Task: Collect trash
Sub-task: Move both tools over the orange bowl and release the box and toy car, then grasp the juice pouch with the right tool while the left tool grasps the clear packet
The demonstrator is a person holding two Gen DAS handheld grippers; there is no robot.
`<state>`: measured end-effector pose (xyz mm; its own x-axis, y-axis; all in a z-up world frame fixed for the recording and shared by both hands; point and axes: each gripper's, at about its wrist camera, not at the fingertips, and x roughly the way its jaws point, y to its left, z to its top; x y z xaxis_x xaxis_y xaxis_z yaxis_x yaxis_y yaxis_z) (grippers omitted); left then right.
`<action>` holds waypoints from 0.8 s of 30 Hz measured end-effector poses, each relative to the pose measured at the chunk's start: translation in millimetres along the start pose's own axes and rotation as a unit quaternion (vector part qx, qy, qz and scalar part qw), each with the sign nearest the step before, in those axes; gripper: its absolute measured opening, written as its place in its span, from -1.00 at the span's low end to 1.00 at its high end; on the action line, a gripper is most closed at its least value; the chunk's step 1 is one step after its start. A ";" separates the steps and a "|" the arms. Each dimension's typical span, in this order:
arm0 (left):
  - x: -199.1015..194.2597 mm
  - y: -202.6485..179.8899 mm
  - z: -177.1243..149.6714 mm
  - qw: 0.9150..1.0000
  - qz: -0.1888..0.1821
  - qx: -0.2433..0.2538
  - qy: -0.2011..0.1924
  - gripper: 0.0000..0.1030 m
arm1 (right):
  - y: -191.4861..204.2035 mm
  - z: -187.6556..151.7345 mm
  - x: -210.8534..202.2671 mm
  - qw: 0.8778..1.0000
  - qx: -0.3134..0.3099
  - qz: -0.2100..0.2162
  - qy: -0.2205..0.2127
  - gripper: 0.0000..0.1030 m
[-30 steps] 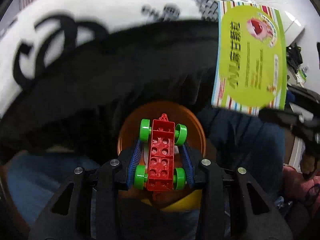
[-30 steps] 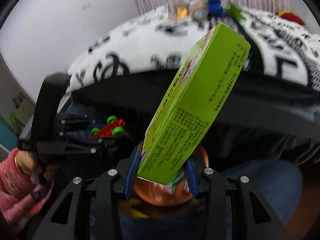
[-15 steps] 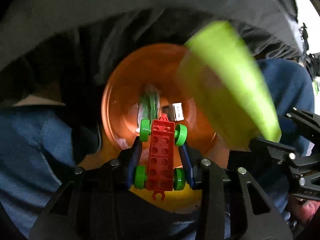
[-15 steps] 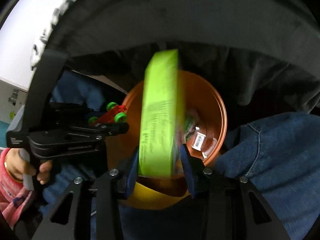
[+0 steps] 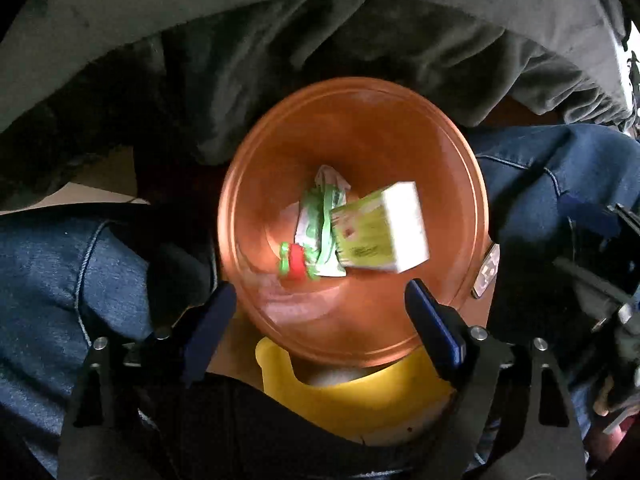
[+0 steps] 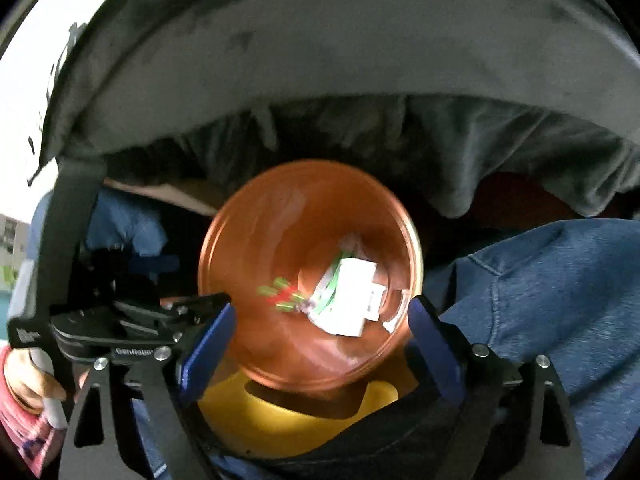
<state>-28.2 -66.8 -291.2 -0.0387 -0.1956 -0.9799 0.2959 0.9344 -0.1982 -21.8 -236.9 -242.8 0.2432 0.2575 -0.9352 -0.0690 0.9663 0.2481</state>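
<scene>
An orange bin stands between the person's knees; it also shows in the right wrist view. Inside lie a green and white box, a red toy car with green wheels and a green-white wrapper. The right wrist view shows the same box and car, blurred. My left gripper is open and empty above the bin's near rim. My right gripper is open and empty above the bin too. The left gripper's body shows at the left of the right wrist view.
A yellow container sits under the bin's near side. Blue-jeaned legs flank the bin on both sides. A grey blanket edge hangs over the far side. A hand in a pink sleeve holds the left gripper.
Both grippers have opened. The red toy car dropped from the left gripper and the green box from the right gripper; both now lie in the orange bin.
</scene>
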 end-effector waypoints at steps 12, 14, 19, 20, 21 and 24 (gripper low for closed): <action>-15.2 5.2 -6.3 1.000 0.009 0.006 -0.015 0.63 | -3.7 5.4 -17.7 0.999 0.013 0.003 -0.036 0.66; -16.9 3.4 -4.6 1.000 0.010 0.005 -0.018 0.63 | -2.8 5.0 -16.8 0.999 0.014 0.003 -0.037 0.66; -21.9 1.7 -3.7 1.000 0.013 0.003 -0.028 0.63 | -0.6 5.6 -23.3 0.999 0.011 -0.002 -0.047 0.66; -23.6 1.6 -4.0 0.999 0.013 0.003 -0.029 0.63 | -0.7 6.0 -25.8 0.999 0.011 -0.001 -0.050 0.66; -27.8 1.2 -4.8 0.999 0.012 0.004 -0.034 0.63 | -0.1 8.1 -32.2 0.998 0.009 -0.002 -0.060 0.66; -51.2 -3.1 -6.8 0.997 0.017 0.016 -0.068 0.63 | 0.9 16.9 -57.2 0.995 0.003 -0.002 -0.096 0.66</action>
<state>-33.6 -57.6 -240.6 0.1018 -0.2053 -0.9734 0.3260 0.9313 -0.1624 -19.4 -250.8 -184.8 0.4246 0.2488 -0.8705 -0.0617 0.9672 0.2464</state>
